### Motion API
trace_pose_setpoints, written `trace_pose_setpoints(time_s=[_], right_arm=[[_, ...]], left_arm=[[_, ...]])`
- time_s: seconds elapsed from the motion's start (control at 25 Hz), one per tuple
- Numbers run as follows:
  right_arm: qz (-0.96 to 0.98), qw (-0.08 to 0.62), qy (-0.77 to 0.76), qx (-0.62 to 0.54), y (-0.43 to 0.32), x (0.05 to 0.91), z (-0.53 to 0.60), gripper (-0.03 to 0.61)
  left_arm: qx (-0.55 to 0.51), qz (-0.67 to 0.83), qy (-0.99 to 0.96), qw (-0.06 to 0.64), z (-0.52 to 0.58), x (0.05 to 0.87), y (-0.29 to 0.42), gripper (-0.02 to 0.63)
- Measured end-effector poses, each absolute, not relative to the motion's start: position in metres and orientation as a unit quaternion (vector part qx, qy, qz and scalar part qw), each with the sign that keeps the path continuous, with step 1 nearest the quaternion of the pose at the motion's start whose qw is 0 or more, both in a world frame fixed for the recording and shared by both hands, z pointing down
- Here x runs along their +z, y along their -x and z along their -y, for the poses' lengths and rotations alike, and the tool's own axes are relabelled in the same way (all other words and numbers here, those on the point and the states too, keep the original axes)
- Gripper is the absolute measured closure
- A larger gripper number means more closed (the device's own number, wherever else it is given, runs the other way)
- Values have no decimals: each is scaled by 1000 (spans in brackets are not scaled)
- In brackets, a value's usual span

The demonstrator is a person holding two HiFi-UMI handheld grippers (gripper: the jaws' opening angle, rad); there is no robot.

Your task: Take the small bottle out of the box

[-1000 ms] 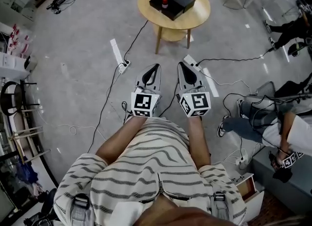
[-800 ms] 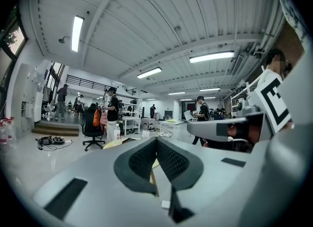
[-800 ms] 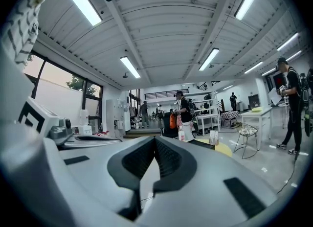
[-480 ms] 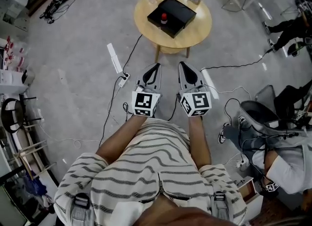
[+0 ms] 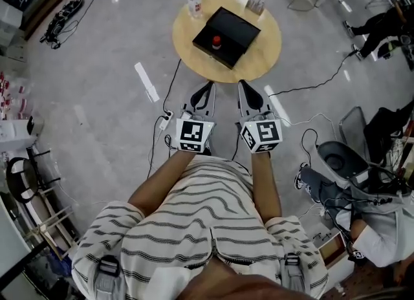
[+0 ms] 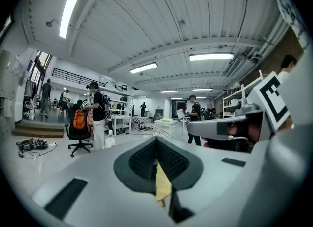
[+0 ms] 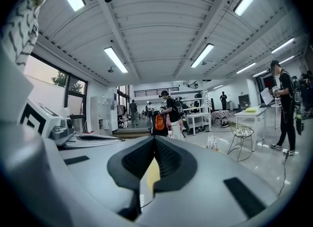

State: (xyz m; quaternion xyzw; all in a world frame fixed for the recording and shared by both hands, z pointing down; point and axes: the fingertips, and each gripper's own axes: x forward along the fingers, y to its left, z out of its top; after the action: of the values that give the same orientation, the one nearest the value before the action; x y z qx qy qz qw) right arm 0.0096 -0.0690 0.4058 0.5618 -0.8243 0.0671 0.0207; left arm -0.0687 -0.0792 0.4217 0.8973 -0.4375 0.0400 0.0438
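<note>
A black box [image 5: 228,33] lies open on the round wooden table [image 5: 265,43] ahead of me. Inside it, near its front left corner, stands the small bottle [image 5: 216,42] with a red cap. My left gripper [image 5: 208,87] and right gripper [image 5: 243,86] are held side by side above the floor, just short of the table's near edge, pointing at it. Both are shut with nothing between the jaws. In the left gripper view the left gripper [image 6: 156,142] shows its pads pressed together, and the right gripper [image 7: 154,142] shows the same in the right gripper view.
A clear water bottle [image 5: 193,2] and a small holder [image 5: 256,2] stand at the table's far side. Power strips [image 5: 146,81] and cables lie on the floor around the table. A seated person [image 5: 381,211] and a bin [image 5: 336,158] are at my right, racks at my left.
The table with the box has come closer and now sits just beyond the gripper tips. Both grippers stay shut and side by side.
</note>
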Motion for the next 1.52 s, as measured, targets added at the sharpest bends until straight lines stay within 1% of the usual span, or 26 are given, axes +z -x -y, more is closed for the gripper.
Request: trace_pose_setpoints(time_s=[0.56, 1.24, 1.52], right_arm=[[816, 34, -571, 86, -1, 415, 117, 568], [853, 37, -512, 95, -61, 432, 182, 568], [867, 43, -484, 110, -78, 449, 200, 568]], left_arm=[[54, 420, -904, 63, 130, 438, 73, 592], [71, 489, -866, 70, 189, 460, 18, 592], [85, 526, -843, 82, 209, 474, 9, 592]])
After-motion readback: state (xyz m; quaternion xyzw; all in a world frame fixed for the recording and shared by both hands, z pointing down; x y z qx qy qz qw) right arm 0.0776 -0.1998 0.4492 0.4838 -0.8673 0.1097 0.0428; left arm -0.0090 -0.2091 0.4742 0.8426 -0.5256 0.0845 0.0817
